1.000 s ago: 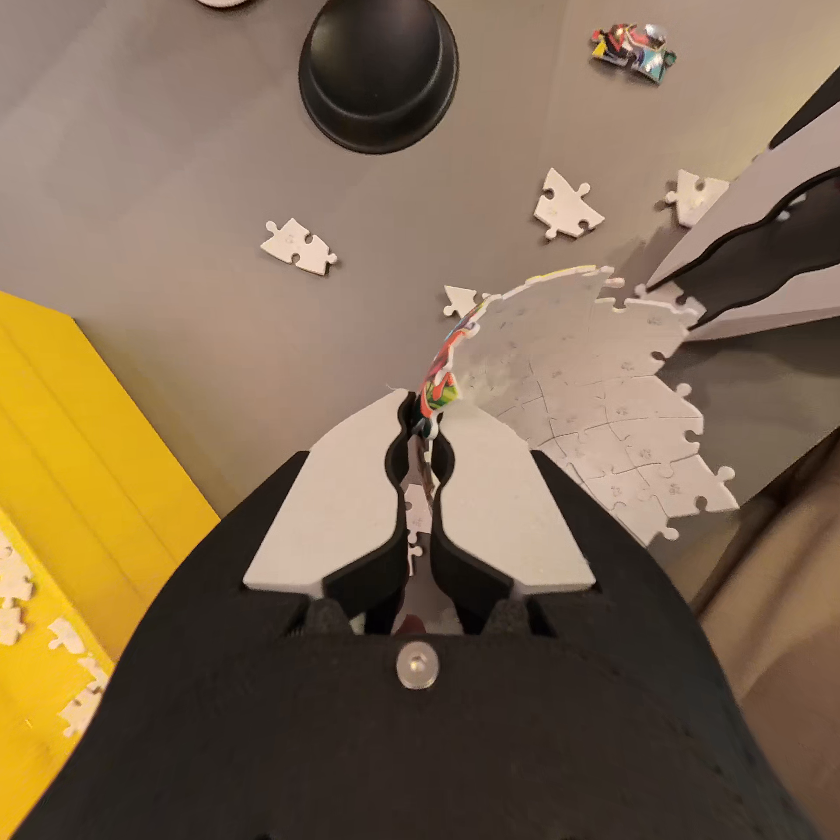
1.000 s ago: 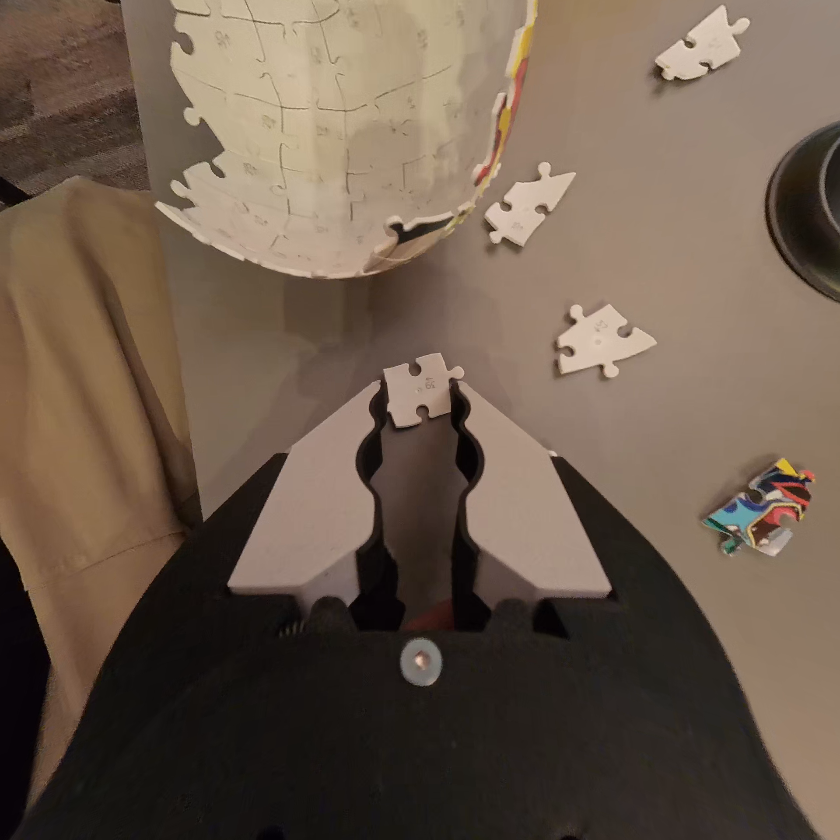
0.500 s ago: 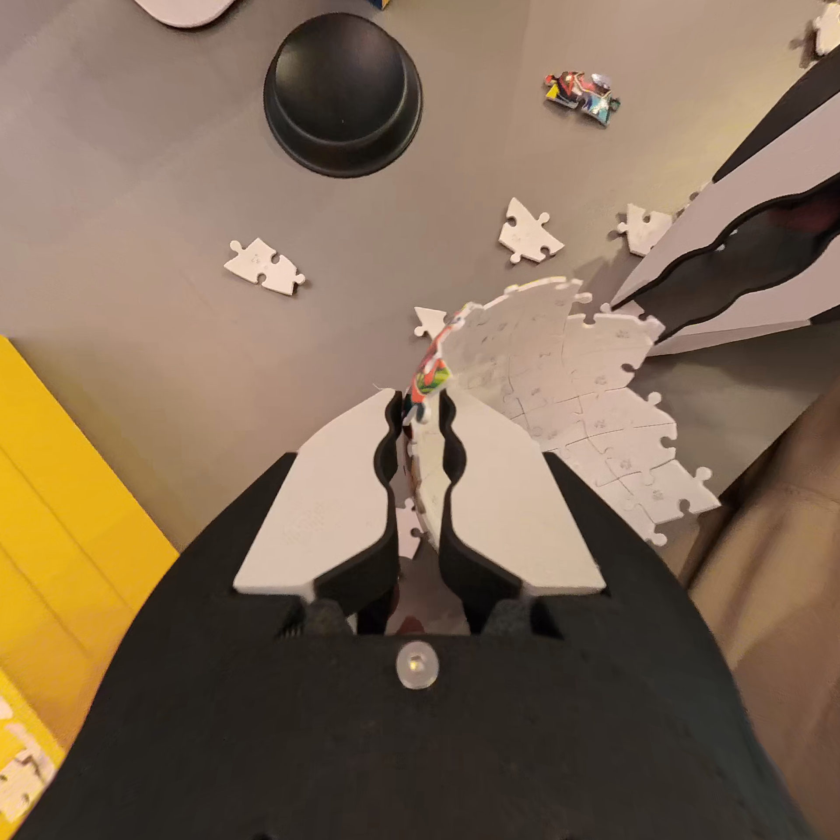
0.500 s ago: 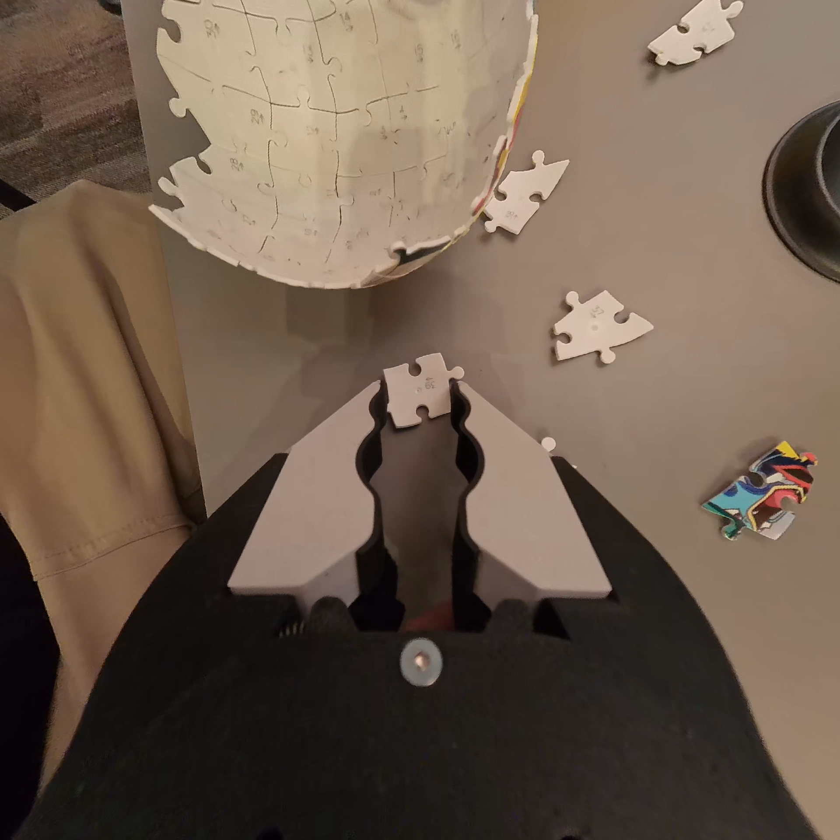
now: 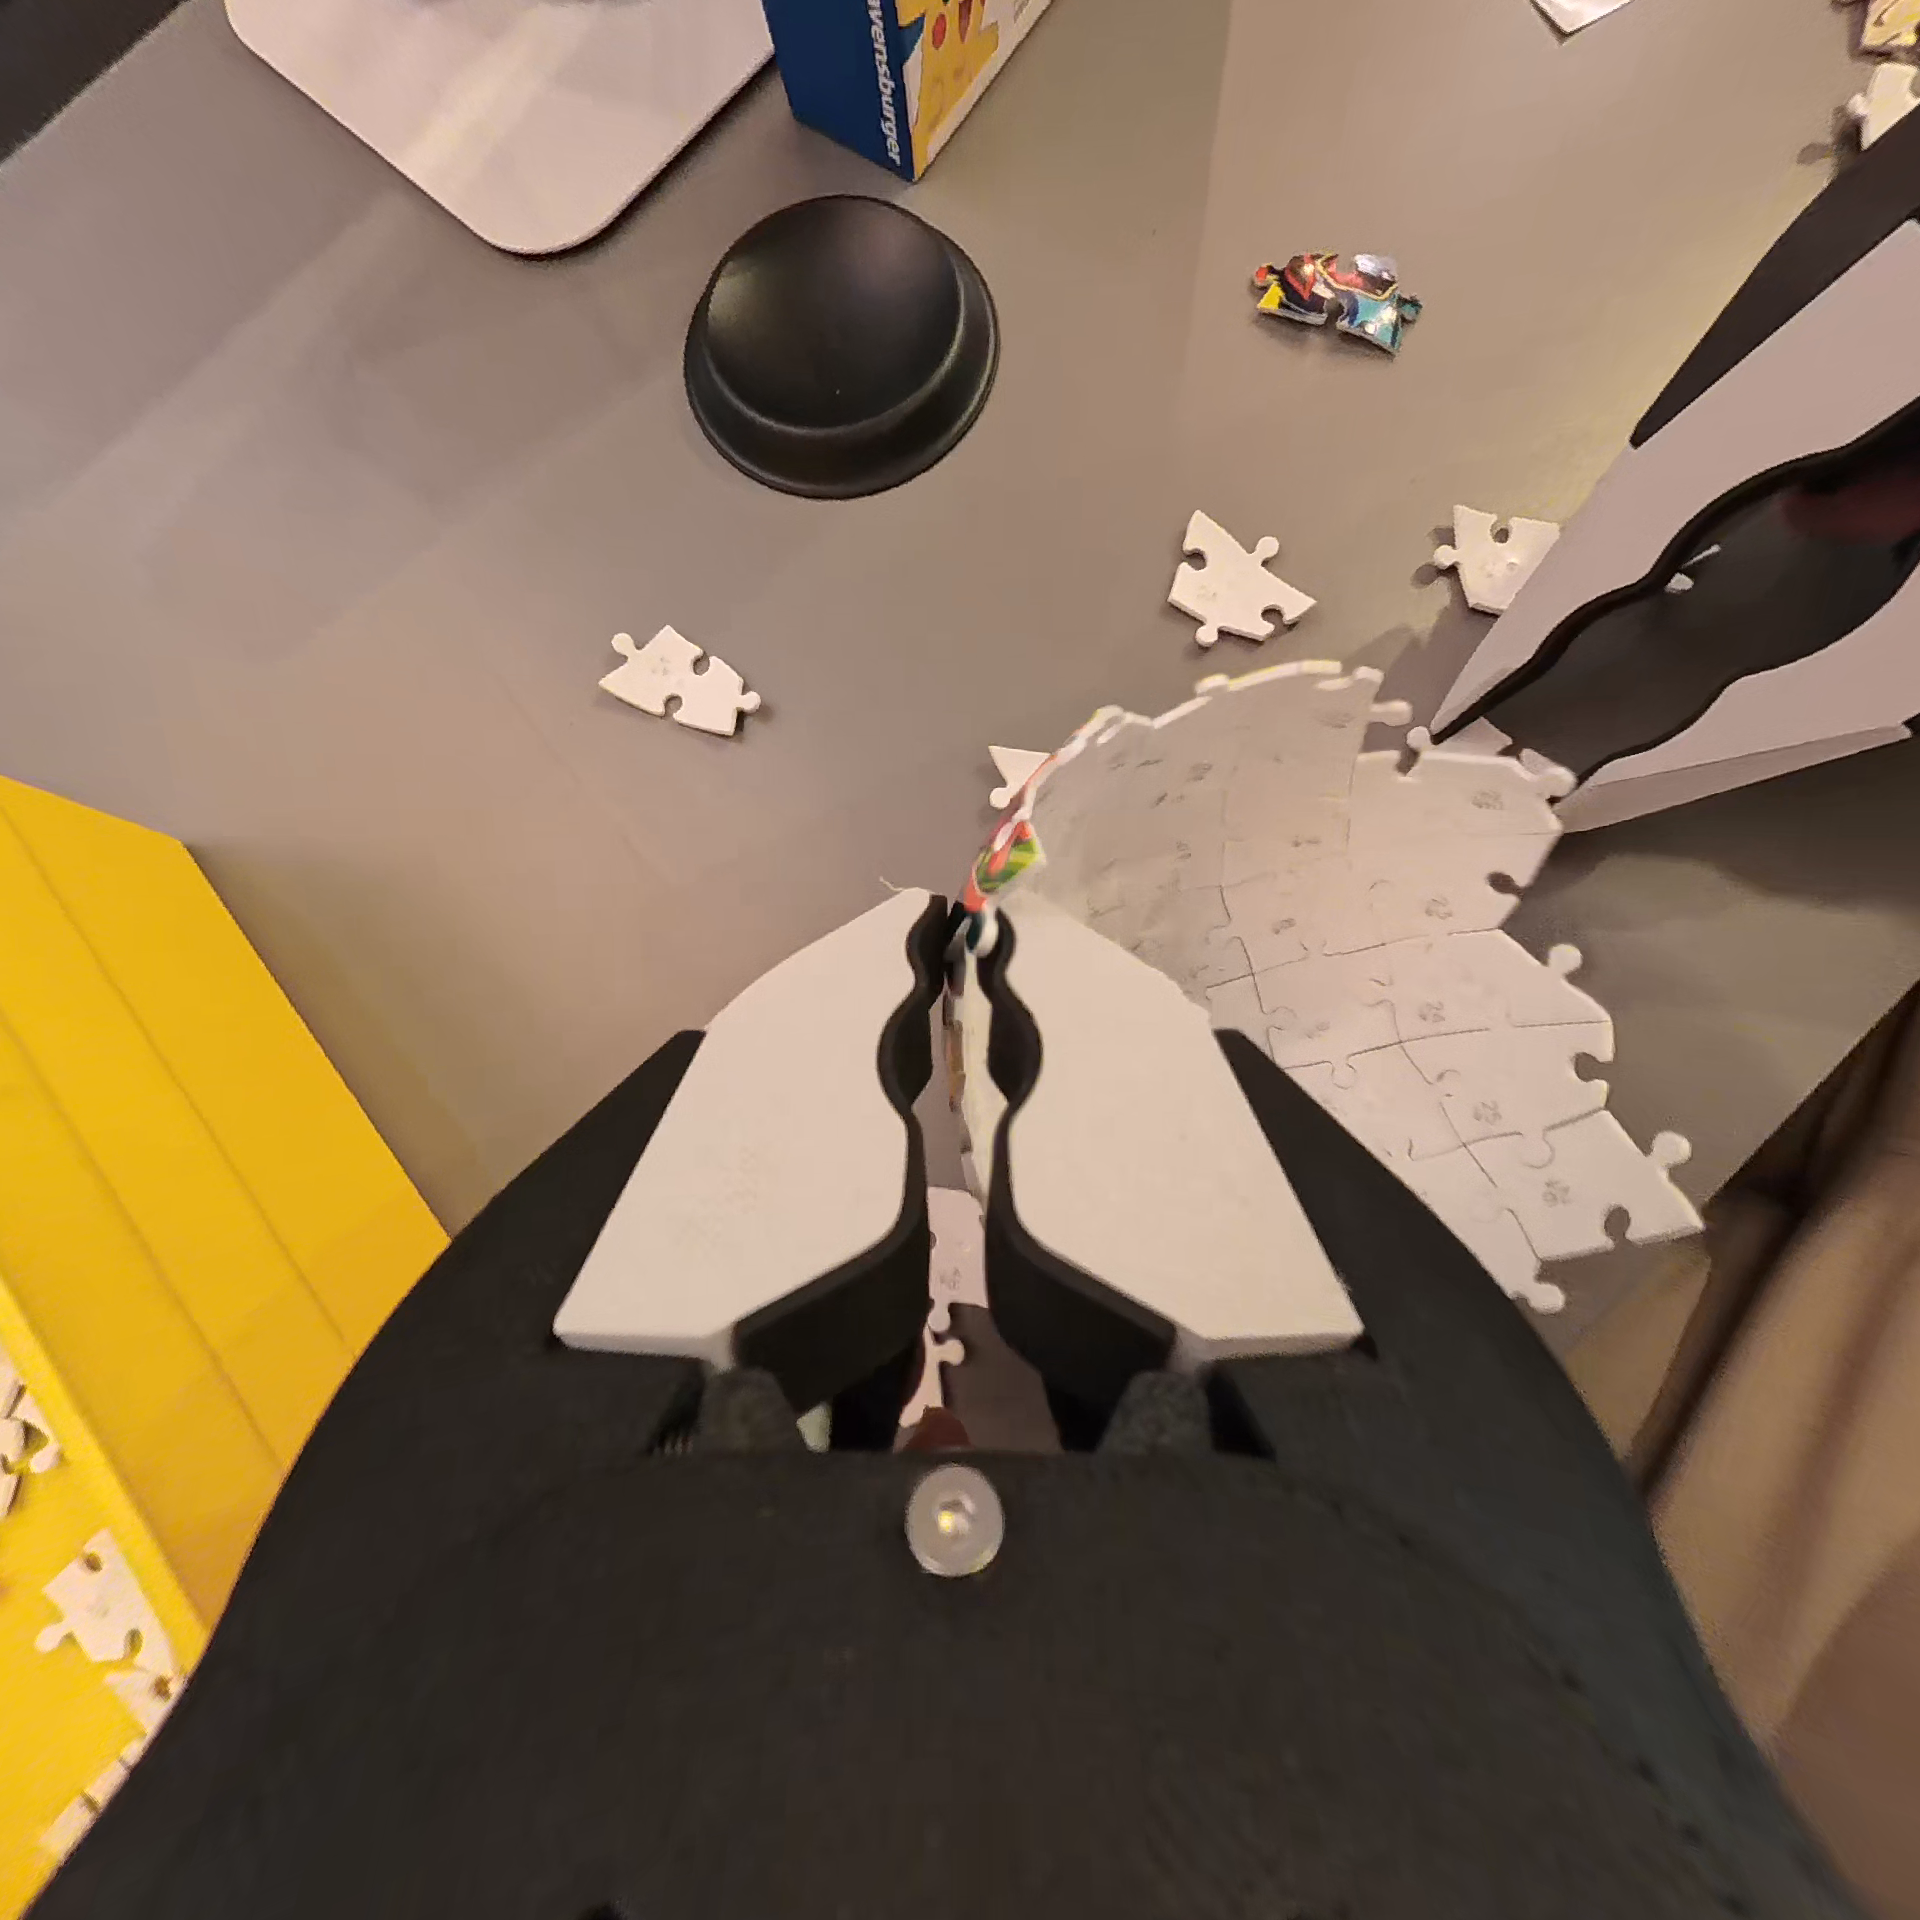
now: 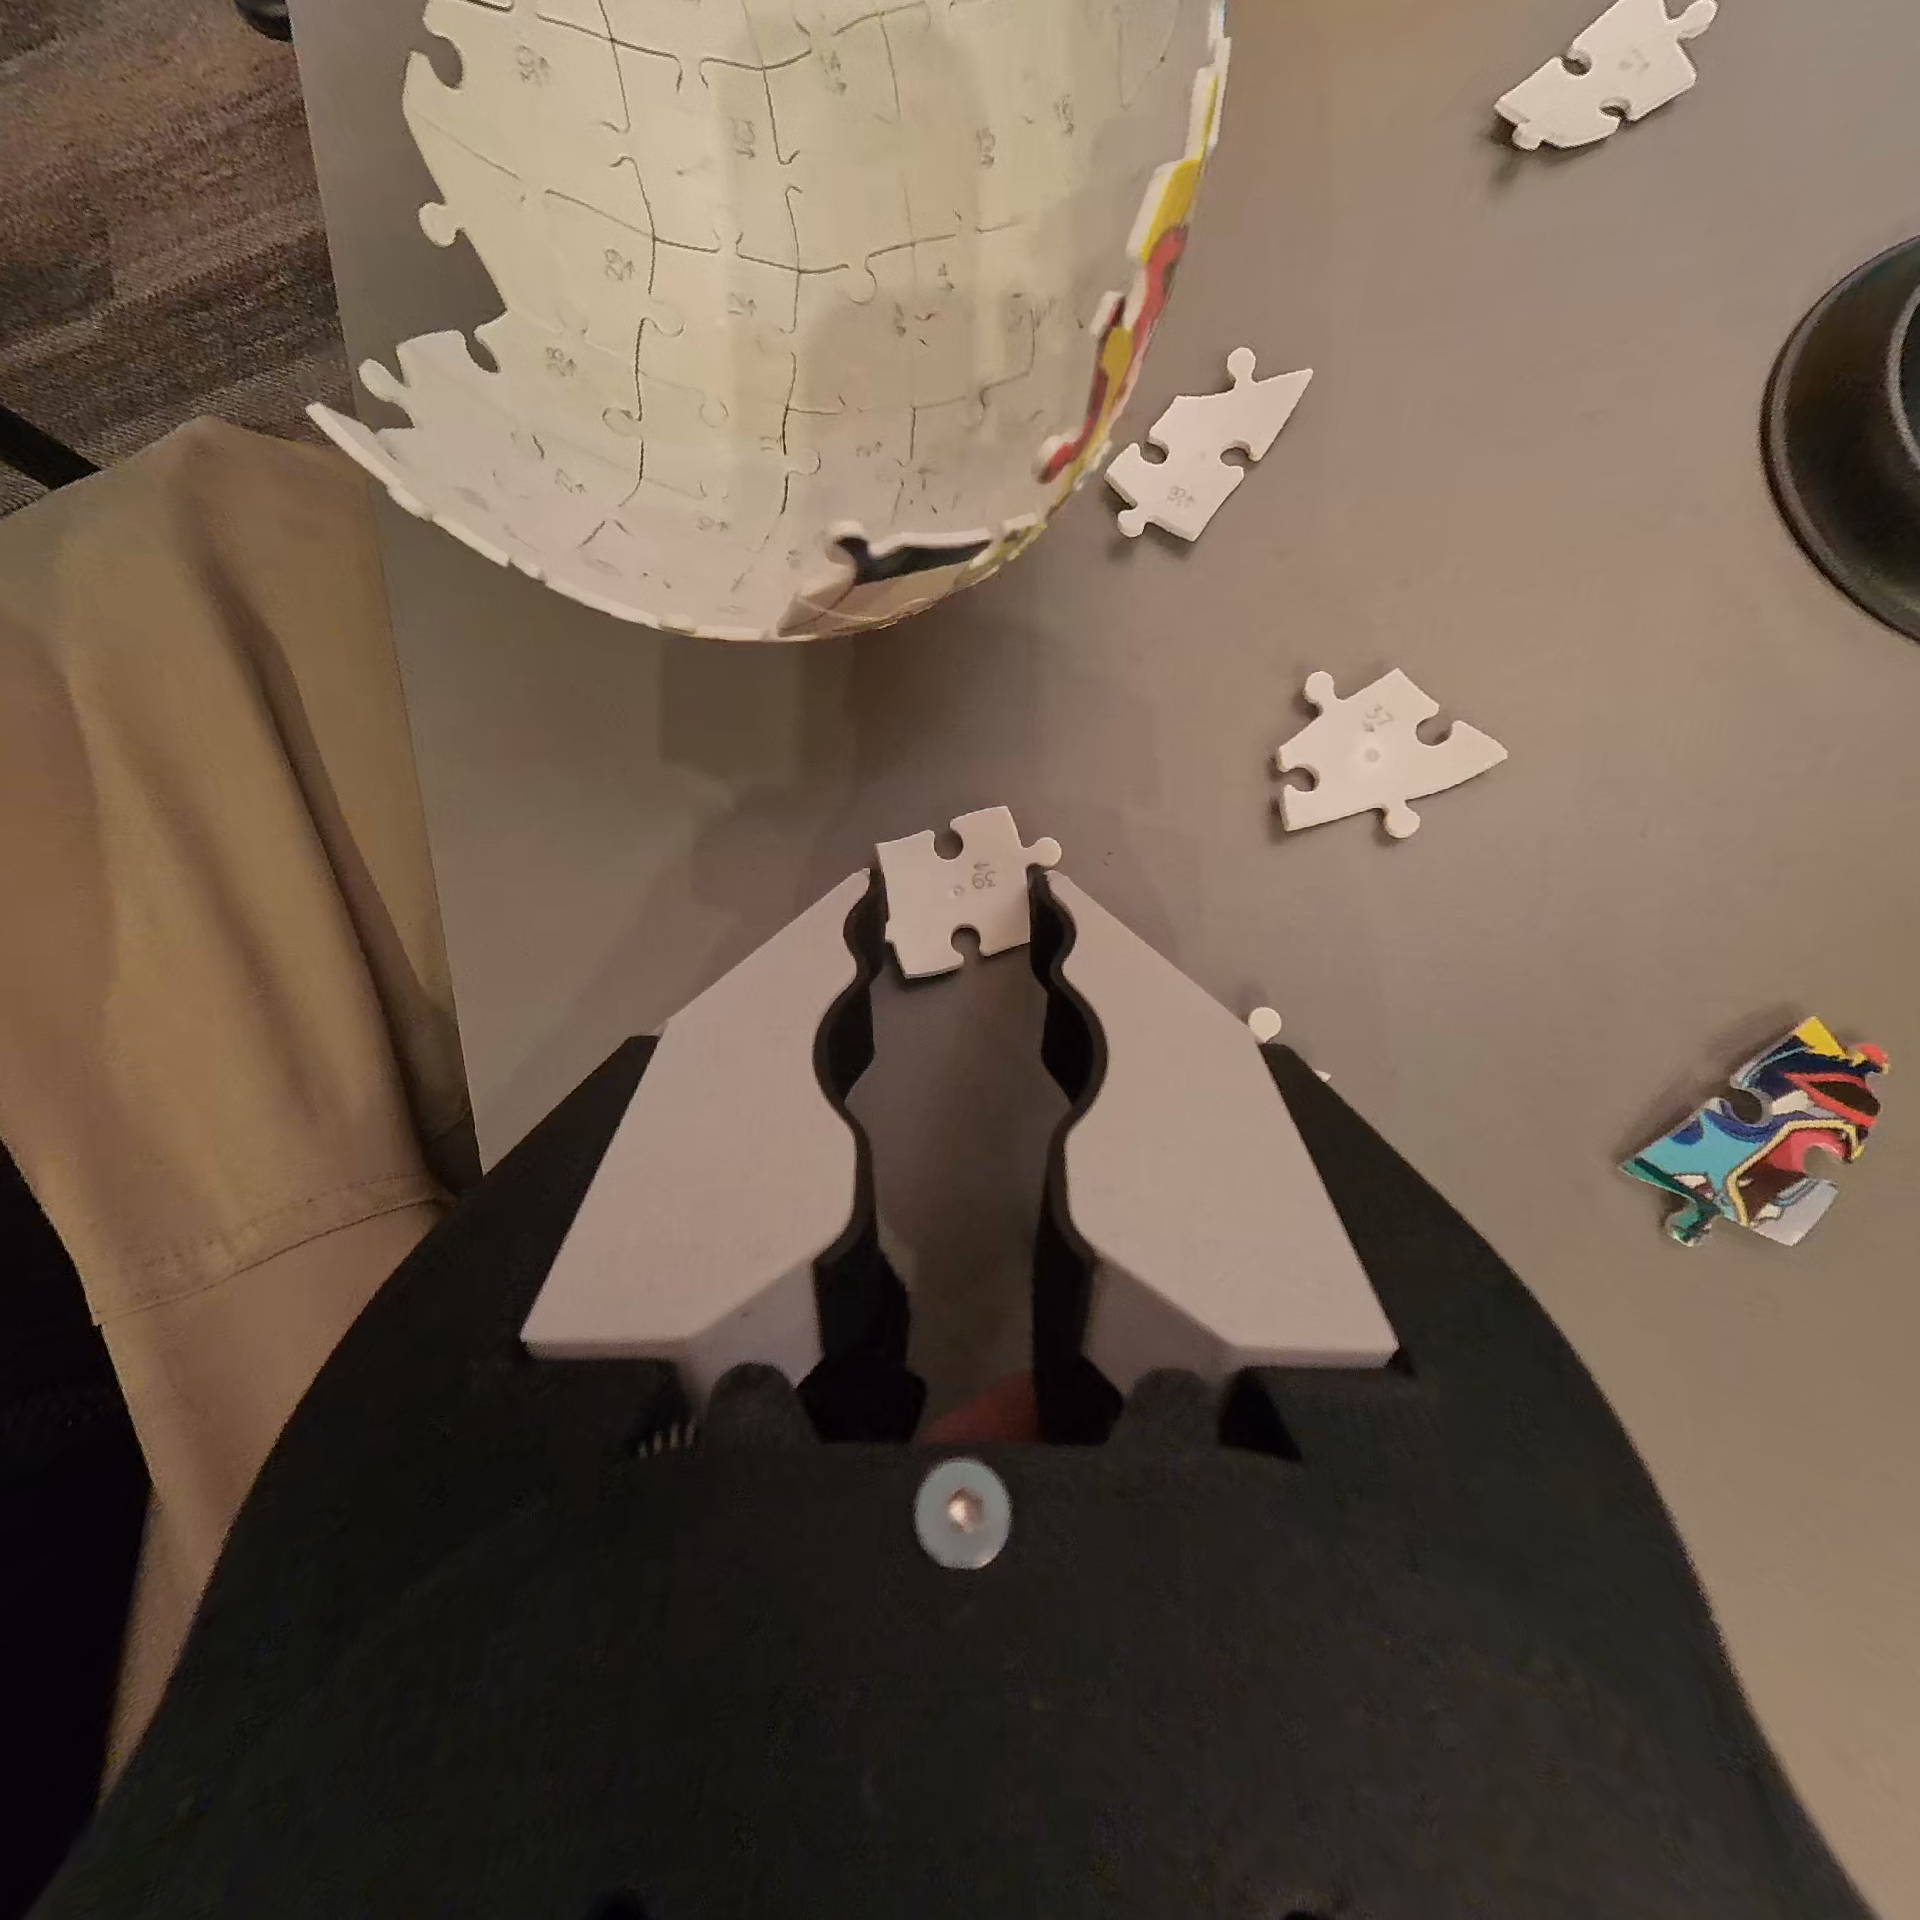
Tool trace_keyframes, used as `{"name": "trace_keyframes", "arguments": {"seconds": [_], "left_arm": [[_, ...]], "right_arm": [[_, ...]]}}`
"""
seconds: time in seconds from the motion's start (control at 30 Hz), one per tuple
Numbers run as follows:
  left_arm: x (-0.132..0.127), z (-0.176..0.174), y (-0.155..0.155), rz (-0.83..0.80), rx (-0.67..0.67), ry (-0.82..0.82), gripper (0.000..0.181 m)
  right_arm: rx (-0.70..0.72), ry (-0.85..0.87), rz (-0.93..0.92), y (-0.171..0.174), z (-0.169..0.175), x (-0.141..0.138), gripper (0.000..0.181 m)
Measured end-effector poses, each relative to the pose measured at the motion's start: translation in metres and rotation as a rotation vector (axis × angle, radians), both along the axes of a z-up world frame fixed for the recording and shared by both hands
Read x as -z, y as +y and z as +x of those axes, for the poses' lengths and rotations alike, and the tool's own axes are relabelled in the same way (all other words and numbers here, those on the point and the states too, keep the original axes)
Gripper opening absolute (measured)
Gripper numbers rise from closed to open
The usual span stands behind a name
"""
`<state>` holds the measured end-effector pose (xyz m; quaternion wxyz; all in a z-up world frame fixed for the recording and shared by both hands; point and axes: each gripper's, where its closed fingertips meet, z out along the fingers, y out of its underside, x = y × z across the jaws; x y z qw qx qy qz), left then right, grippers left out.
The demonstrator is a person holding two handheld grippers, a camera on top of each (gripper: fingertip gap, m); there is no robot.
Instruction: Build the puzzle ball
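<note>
Nearest, held edge-on in the nearly closed left gripper (image 5: 971, 920): the rim of the partly built puzzle ball (image 5: 1382, 997), a curved white shell raised off the desk (image 5: 312, 436), coloured face turned away. Pinched by its two sides at the tips of the right gripper (image 6: 956, 883): one loose white piece (image 6: 956, 904), short of the shell's lower edge, not yet touching. Risky from this point: a push on the thin unsupported shell could flex it and pop joined pieces apart; a skewed approach could jam tab against notch; a light side pinch could let the piece twist or drop. Possibly also a slip of the shell out of the left grip under pressure, given so narrow a hold on its rim. Farther out on the smooth grey desk: scattered white pieces (image 6: 1382, 753), one colourful piece (image 6: 1756, 1132), a black round stand (image 5: 840, 343), a yellow box (image 5: 156, 1143) with more pieces, a blue box (image 5: 894, 73). Beyond the desk edge: tan cloth (image 6: 187, 779) and dark carpet (image 6: 135, 187).
</note>
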<state>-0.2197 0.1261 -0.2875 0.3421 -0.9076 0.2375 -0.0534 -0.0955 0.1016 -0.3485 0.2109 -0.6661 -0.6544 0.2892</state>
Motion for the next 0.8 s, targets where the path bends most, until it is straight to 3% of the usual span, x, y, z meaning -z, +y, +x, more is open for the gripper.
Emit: {"name": "trace_keyframes", "arguments": {"seconds": [0.43,0.8], "left_arm": [[0.001,0.000,0.005,0.030,0.000,0.020,0.004],[-0.012,-0.004,-0.007,0.049,0.035,-0.012,0.025]], "right_arm": [[-0.004,0.002,0.002,0.000,0.000,0.000,0.027],[-0.019,-0.006,0.002,-0.003,0.002,0.000,0.027]]}}
